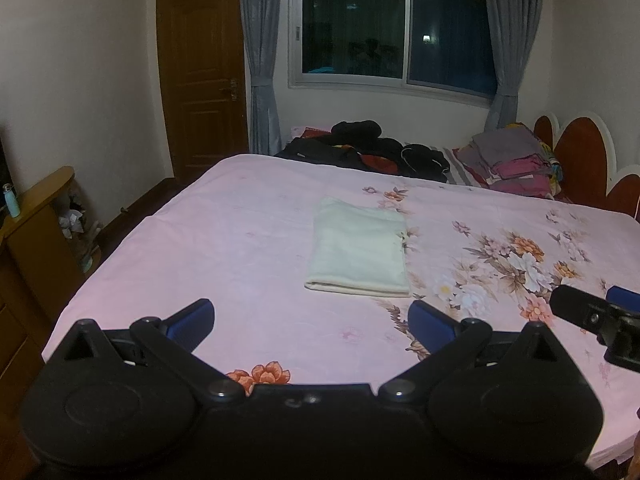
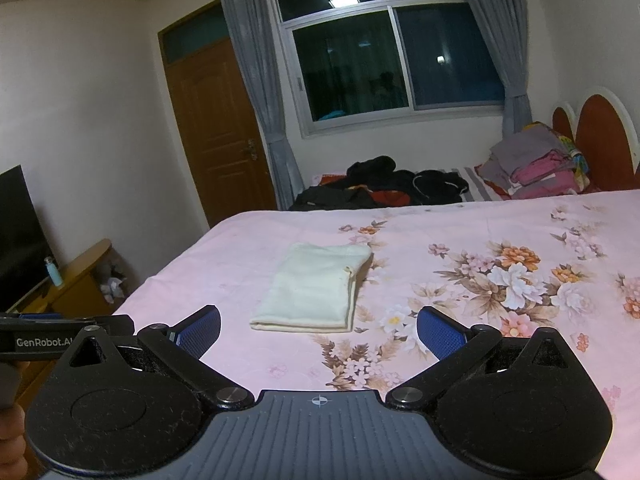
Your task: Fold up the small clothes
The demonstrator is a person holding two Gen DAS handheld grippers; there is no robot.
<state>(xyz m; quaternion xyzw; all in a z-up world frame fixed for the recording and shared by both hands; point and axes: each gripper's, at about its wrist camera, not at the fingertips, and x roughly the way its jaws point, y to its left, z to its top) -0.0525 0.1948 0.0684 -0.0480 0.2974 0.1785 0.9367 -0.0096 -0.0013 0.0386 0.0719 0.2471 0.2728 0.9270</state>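
Left tool (image 1: 312, 320) and right tool (image 2: 318, 330) both spread wide, gripping nothing, hovering over bed (image 1: 240, 220). Cream cloth (image 1: 360, 250) lies folded flat mid-bed, just ahead of both, untouched.

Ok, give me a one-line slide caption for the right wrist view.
Open right gripper hovering above a folded cream cloth lying on the pink floral bedsheet.

I'm working in a home bedroom: a bed (image 2: 460, 216) with a pink floral sheet spreads ahead of my gripper, its headboard (image 2: 600, 140) far right. Beyond it are a curtained window (image 2: 384, 52) and a wooden door (image 2: 216, 128); a TV (image 2: 20, 236) stands left.
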